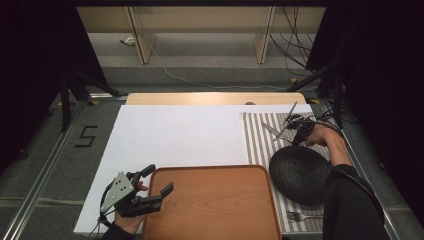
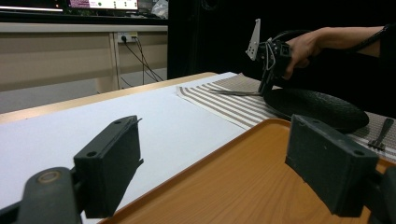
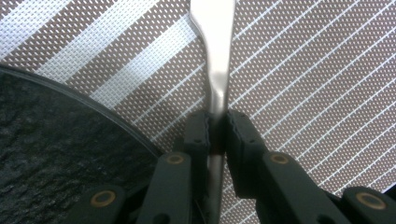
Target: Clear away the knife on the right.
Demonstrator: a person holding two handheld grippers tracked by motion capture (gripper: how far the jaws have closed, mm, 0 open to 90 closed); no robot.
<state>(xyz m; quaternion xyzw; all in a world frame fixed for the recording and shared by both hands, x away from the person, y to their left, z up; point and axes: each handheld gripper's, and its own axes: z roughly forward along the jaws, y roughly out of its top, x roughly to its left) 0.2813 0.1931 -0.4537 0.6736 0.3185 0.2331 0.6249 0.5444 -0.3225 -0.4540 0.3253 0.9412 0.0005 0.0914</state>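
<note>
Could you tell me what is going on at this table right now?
A person works with tongs in each hand. The right tongs are shut on a knife lying on the striped placemat, beside the black plate. The left tongs hover open over the wooden tray's corner. A fork lies near the plate.

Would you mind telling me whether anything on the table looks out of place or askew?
Nothing looks spilled or damaged. The fork lies flat on the striped mat near the dark plate. The right tongs are shut on a knife over the mat. The tray is bare, left tongs open.
</note>
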